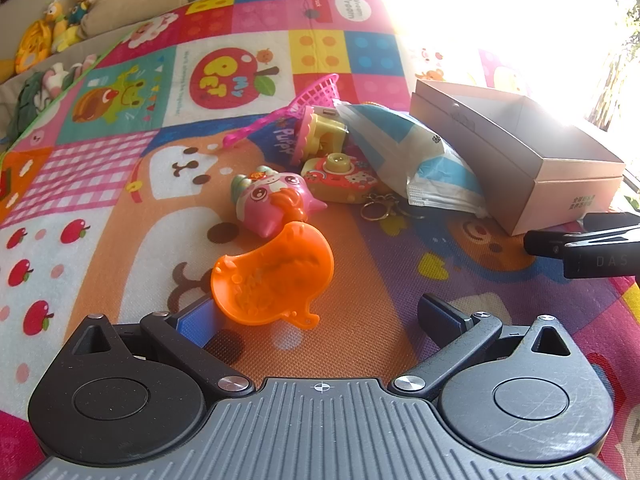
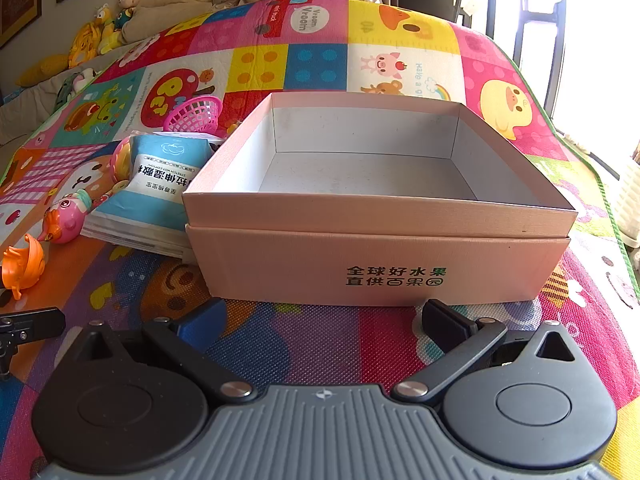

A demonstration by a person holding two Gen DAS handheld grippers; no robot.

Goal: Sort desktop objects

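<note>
Fingers of both grippers gape wide, empty: one box (image 2: 380, 216), one wipes pack (image 2: 160, 188), two orange toys.

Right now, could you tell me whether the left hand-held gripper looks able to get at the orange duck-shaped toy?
Probably yes. The left hand-held gripper stands open and empty, and the orange duck-shaped toy lies just ahead of its fingers on the play mat, nothing between them. The pink toy sits behind it.
</note>
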